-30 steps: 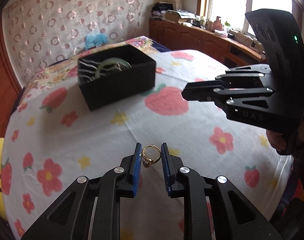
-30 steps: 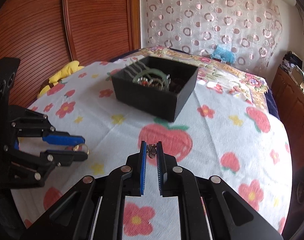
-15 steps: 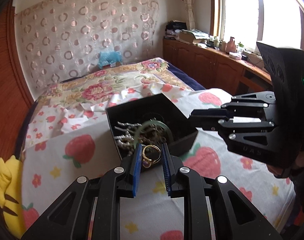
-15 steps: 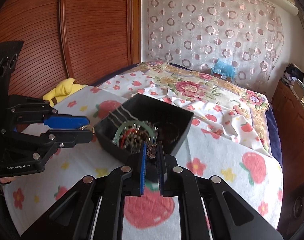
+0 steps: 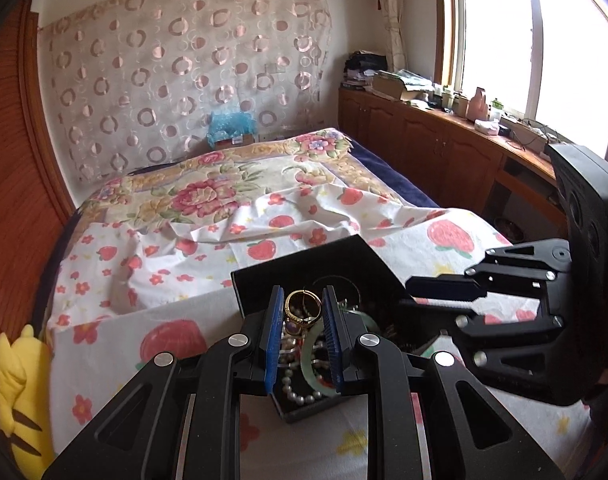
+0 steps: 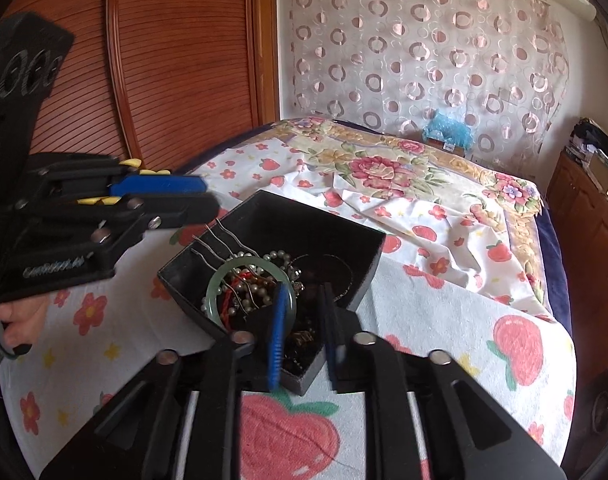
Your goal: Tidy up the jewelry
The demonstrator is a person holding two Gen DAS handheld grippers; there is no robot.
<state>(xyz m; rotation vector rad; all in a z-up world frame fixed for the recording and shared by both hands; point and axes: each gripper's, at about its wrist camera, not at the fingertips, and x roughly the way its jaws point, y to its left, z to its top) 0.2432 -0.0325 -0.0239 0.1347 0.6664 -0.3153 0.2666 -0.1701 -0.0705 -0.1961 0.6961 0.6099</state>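
**Inspector:** Gold ring [image 5: 303,307] is clamped between the blue pads of the left tongs [image 5: 303,336], its hoop turned broadly toward the wrist camera, its stone at the lower side. Directly beneath and beyond it lies the black box [image 5: 368,258], open-topped, on the bed [image 5: 172,308] toward its near edge.

**Assessor:** And the right tongs [image 6: 302,330]?

**Inspector:** Their jaws are opening, with nothing pinched between them; a small dark trinket [image 6: 302,336] lies in the box under the gap. Both tongs hang over the box's near corner, the left coming in from one side, the right from the other.

**Assessor:** Contents?

**Inspector:** Green bangle [image 6: 240,276], pearl strand [image 5: 300,394], wire hairpins [image 6: 220,240], piled together.

**Assessor:** The deciding relation?

**Inspector:** In my judgement the ring sits above the box's interior, so releasing it should drop it inside.
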